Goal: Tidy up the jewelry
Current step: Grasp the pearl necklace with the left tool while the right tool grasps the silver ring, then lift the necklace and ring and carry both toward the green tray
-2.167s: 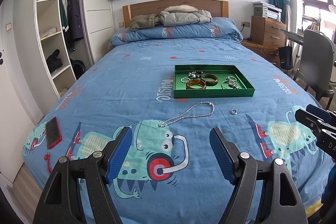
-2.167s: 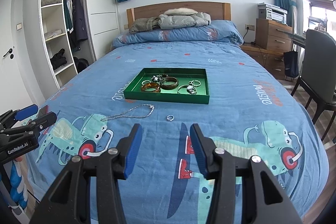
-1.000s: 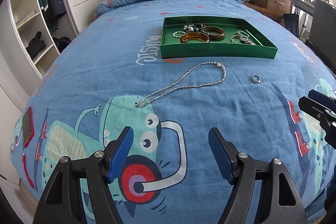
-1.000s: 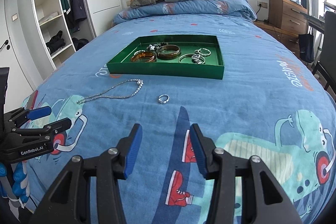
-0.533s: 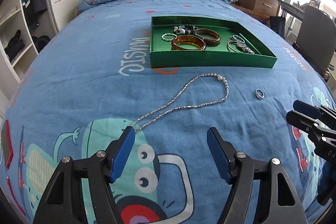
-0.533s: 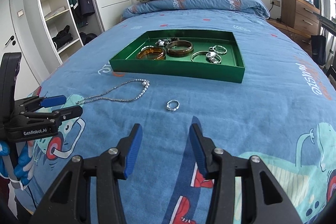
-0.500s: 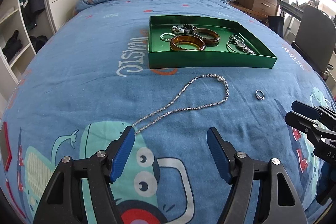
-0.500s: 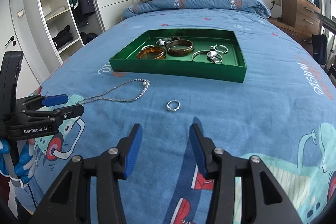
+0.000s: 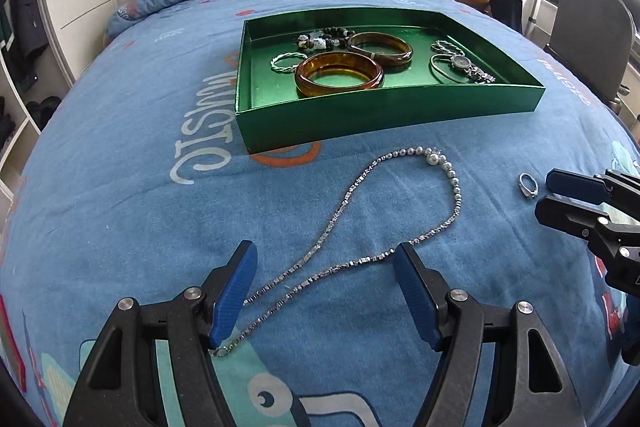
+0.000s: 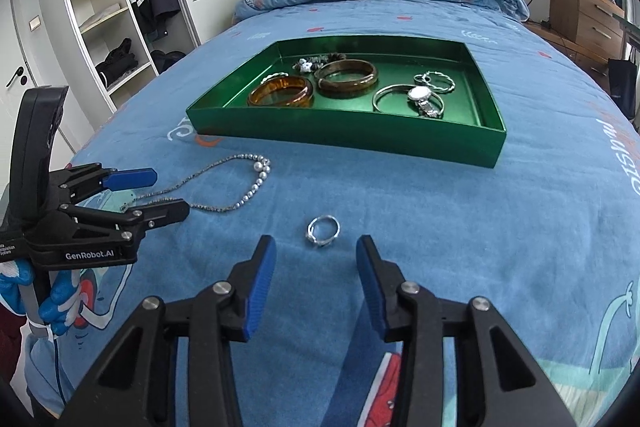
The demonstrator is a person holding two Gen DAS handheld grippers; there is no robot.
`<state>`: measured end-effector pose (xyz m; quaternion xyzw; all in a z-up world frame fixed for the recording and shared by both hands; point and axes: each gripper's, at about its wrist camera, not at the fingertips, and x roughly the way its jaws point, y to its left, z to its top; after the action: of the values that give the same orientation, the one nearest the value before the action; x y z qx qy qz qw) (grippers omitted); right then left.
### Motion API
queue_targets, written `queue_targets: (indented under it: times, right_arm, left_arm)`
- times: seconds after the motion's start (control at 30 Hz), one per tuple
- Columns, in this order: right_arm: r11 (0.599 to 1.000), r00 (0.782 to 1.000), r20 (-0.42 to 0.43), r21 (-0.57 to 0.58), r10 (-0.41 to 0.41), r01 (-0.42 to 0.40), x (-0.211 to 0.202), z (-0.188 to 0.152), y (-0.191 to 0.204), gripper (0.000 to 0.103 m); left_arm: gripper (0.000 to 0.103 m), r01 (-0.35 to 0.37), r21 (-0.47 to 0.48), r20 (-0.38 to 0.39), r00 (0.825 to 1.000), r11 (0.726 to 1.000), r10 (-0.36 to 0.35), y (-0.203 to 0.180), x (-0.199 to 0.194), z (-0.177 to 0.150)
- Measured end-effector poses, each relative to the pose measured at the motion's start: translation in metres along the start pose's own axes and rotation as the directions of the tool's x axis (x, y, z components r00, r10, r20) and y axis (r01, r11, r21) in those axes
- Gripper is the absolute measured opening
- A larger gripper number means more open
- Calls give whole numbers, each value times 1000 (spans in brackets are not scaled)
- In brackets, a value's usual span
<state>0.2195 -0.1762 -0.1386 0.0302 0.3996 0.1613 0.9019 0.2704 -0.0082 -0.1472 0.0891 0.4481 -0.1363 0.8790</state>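
Presently catalogued on the blue bedspread (image 9: 120, 155): one silver necklace (image 9: 400, 223), laid in a loop, its thin end flanked by the widely parted fingers of the left gripper (image 9: 324, 299); one silver ring (image 10: 323, 230), lying loose just ahead of the right gripper (image 10: 316, 279), whose fingers are likewise held apart. Bangles (image 10: 280, 91) and a watch (image 10: 421, 95) are contained in the green tray (image 10: 340, 135) beyond.

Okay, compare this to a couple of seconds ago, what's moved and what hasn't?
Both grippers have come forward and down toward the bed. The left gripper now straddles the tail of the necklace, jaws open. The right gripper has closed in on the ring, open too. Nothing has been grasped. The necklace, ring and green tray with its bangles lie where they were.
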Motion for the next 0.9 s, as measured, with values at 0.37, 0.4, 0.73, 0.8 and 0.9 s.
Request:
queue_targets:
  times: [0.37,0.4,0.73,0.8,0.9]
  right_arm:
    - [999,999,-40,-24,-27,26,27,8,1,19]
    - [1000,999,-40,-17,-23,22,27,9,-1,19]
    - [1000,1000,-3,7,-5,5,10,2,-3,18]
    - [1000,1000,10,7,-6,6,3,0,-4,18]
    - [1000,999,33,6,-12,11,-9,-1,-4,18]
  left_arm:
    - [21,114,8,-20,993,993,-114,-10,3,-2]
    - [17,123,6,-25,992,992,-123,-11,2,-2]
    - [4,106,-35,-9,994,994,-106,-21,-13,-9]
    - [4,79,-21,6,997,997,-79,-28,-17,-8]
    - [4,64,-20,33,997,998,-63,-35,-29,-6]
